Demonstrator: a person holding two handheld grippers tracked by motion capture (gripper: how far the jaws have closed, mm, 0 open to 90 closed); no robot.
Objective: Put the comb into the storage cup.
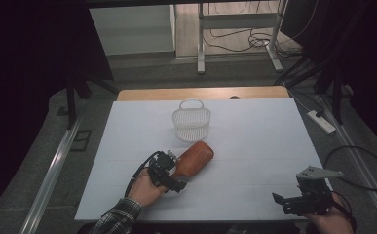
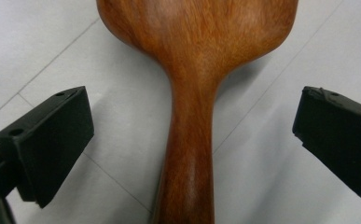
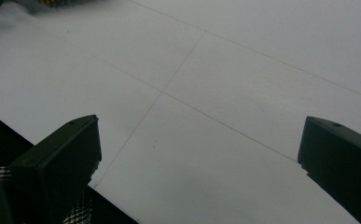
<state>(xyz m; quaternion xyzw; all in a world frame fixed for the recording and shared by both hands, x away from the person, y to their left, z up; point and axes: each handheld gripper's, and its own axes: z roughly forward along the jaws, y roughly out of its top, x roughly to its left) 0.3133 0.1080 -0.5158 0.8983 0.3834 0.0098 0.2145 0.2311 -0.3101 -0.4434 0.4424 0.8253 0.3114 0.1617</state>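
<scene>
Up close, the left gripper (image 2: pixel 192 135) straddles the wooden brush (image 2: pixel 194 70) handle untouching.

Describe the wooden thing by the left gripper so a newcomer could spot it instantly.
On the white table, look just in front of the small white mesh basket near the middle. The wooden paddle lies flat there, its narrow handle between the open jaws of the left gripper. It is the one reddish-brown, solid, wood-grained thing on the table.
</scene>
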